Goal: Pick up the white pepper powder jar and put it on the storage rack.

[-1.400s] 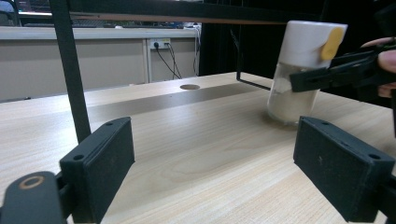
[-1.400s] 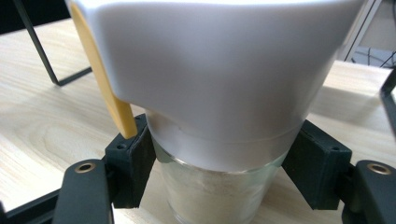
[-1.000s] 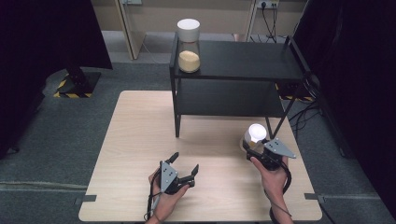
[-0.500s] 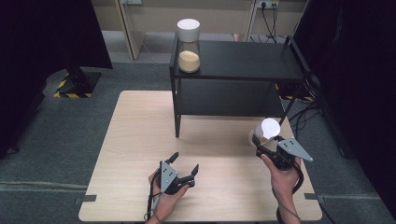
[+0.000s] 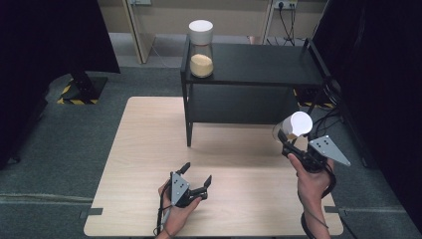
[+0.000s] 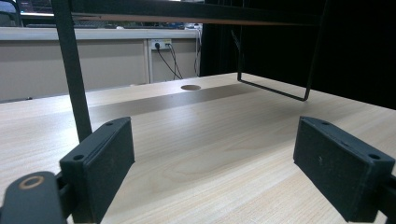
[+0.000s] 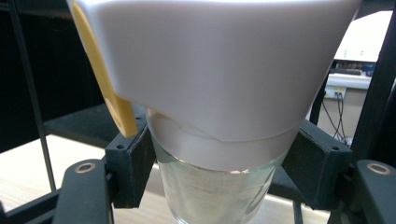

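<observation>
My right gripper is shut on a glass jar with a white lid, held in the air off the table's right side, below the black shelf. In the right gripper view the jar stands between both pads, which press just under the white lid; a yellow tab sits on the lid's left. A second jar with a white lid and tan grains stands on the shelf's top left. My left gripper rests low over the table's front, open, its pads wide apart with nothing between them.
The light wooden table carries the black two-level shelf at its back right; a shelf leg stands just ahead of the left gripper. Dark curtains flank both sides. Cables trail on the floor at the right.
The right gripper has lifted the jar off the table and carried it up and to the right. The left gripper has stayed put.
</observation>
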